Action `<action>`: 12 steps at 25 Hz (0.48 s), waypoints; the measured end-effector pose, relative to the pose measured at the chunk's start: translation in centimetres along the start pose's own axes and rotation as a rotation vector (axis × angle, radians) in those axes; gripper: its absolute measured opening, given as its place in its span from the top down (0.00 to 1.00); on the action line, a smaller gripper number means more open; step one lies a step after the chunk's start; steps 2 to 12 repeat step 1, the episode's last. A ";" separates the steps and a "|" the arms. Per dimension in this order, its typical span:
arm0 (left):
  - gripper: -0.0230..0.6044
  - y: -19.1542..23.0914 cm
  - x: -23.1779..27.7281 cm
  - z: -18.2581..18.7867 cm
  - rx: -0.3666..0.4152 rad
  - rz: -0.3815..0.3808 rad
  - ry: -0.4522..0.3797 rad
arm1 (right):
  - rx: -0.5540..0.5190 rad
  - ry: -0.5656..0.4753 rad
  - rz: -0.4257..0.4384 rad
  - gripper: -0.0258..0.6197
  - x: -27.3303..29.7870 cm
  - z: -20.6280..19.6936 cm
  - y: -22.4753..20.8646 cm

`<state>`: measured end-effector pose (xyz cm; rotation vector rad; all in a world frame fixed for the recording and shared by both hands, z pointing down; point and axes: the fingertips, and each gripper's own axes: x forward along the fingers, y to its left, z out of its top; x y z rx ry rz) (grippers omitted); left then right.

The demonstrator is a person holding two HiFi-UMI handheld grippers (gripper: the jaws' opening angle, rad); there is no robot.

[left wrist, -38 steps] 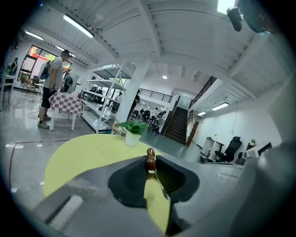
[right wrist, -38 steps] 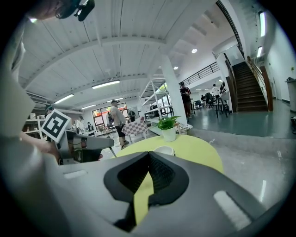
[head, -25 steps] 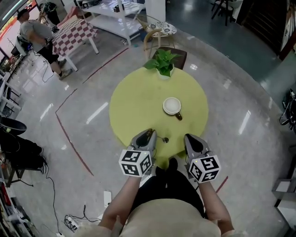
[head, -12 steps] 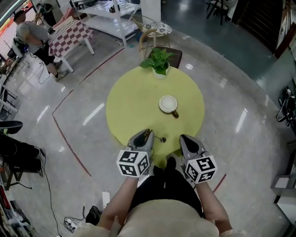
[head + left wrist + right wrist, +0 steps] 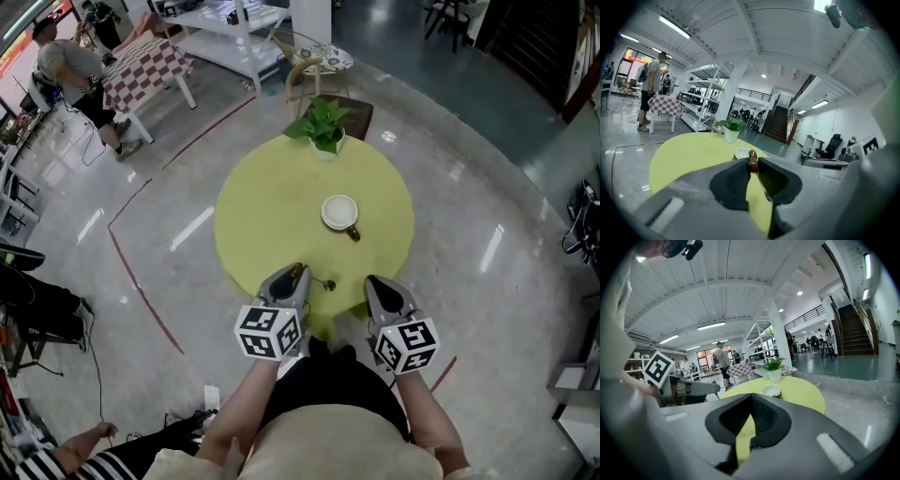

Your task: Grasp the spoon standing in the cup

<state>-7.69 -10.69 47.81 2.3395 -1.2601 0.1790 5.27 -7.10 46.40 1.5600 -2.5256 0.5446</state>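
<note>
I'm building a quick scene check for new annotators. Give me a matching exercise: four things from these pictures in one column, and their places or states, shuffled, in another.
1. spoon
2. cup
3. potted plant
4. right gripper

A. at the table's far edge
B. shut, nothing in it
C. near the table's middle
D. held by the left gripper

Pairs: 1-D, 2-C, 3-A, 4-B.

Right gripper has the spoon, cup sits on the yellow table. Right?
No. The left gripper holds the spoon, its brown end clamped between the jaws in the left gripper view. The right gripper holds nothing. The cup does sit on the yellow table.
</note>
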 end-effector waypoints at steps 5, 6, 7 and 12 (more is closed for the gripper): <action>0.88 0.0 0.1 0.0 0.001 0.003 -0.001 | 0.000 -0.002 0.003 0.96 0.0 0.1 -0.1; 0.88 0.0 0.1 0.0 0.001 0.003 -0.001 | 0.000 -0.002 0.003 0.96 0.0 0.1 -0.1; 0.88 0.0 0.1 0.0 0.001 0.003 -0.001 | 0.000 -0.002 0.003 0.96 0.0 0.1 -0.1; 0.88 0.0 0.1 0.0 0.001 0.003 -0.001 | 0.000 -0.002 0.003 0.96 0.0 0.1 -0.1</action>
